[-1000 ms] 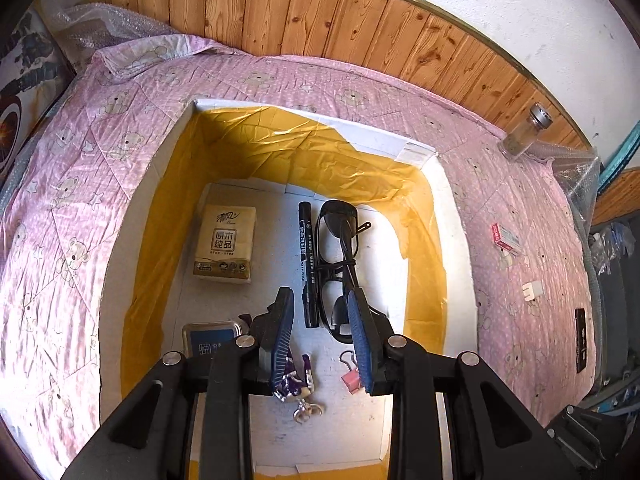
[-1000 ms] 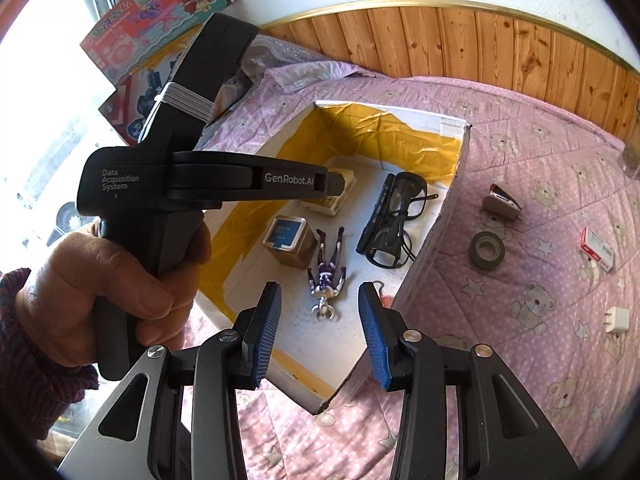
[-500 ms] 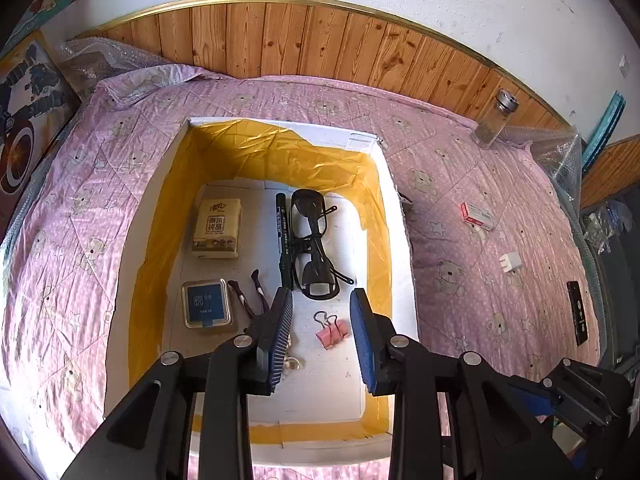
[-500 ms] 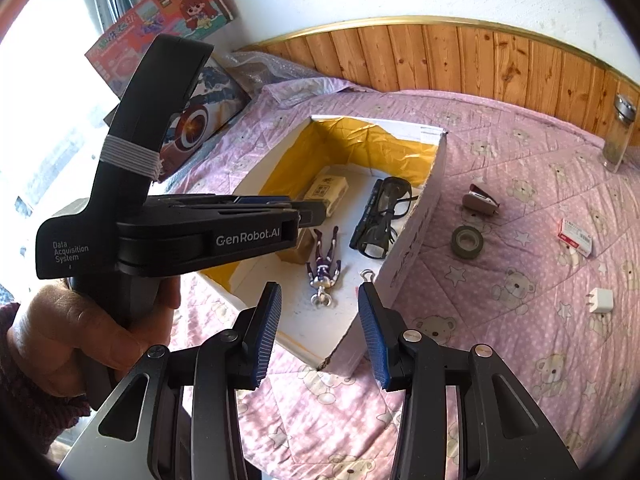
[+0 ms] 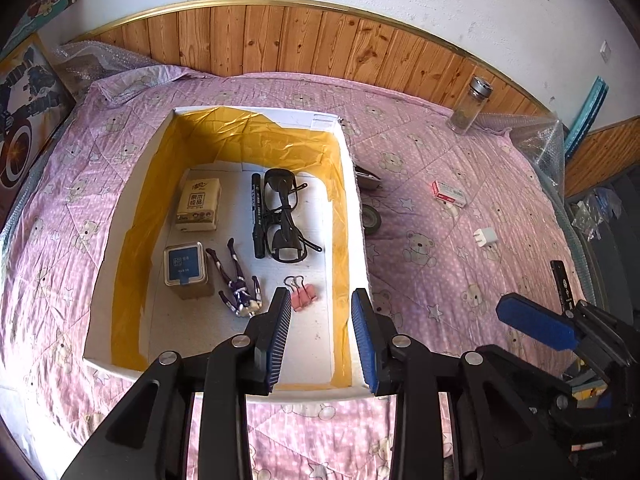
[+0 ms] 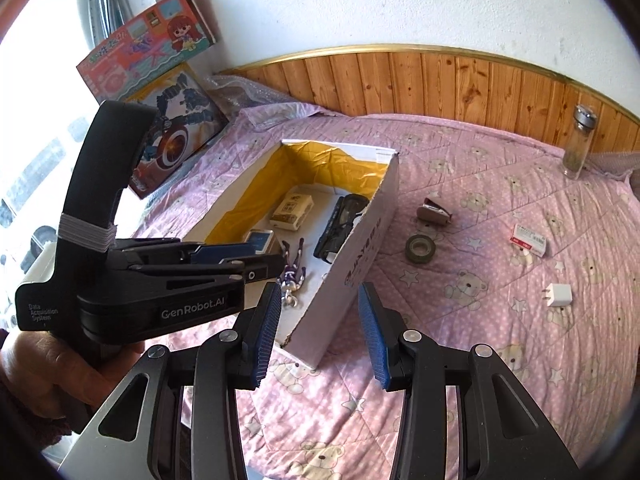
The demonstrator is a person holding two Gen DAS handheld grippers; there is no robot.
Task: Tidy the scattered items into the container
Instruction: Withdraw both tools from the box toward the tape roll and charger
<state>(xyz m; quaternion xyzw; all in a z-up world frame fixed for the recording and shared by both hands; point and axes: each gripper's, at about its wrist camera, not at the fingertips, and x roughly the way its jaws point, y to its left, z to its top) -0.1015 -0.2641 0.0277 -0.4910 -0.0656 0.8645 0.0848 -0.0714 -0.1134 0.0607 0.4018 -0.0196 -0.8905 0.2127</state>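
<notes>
Box sits centre-left of the left wrist view on pink bed quilt, yellow-lined, open top. Inside: tissue pack, tin, figurine, marker, glasses, pink clips.

Still outside, right of box in the right wrist view: tape roll nearest the box wall, stapler just above it, red-white packet further right, white charger plug lower right, glass bottle far upper right by wood panelling.

Left hand-held gripper hovers over box's near end, jaws apart, nothing held. Right hand-held gripper also spread wide, empty, aimed at box's near corner.

Judgement: next pick prob. the tape roll w/ right hand-held gripper. Approach from above, pads across the ring's rim, lift clear of box wall before releasing.
</notes>
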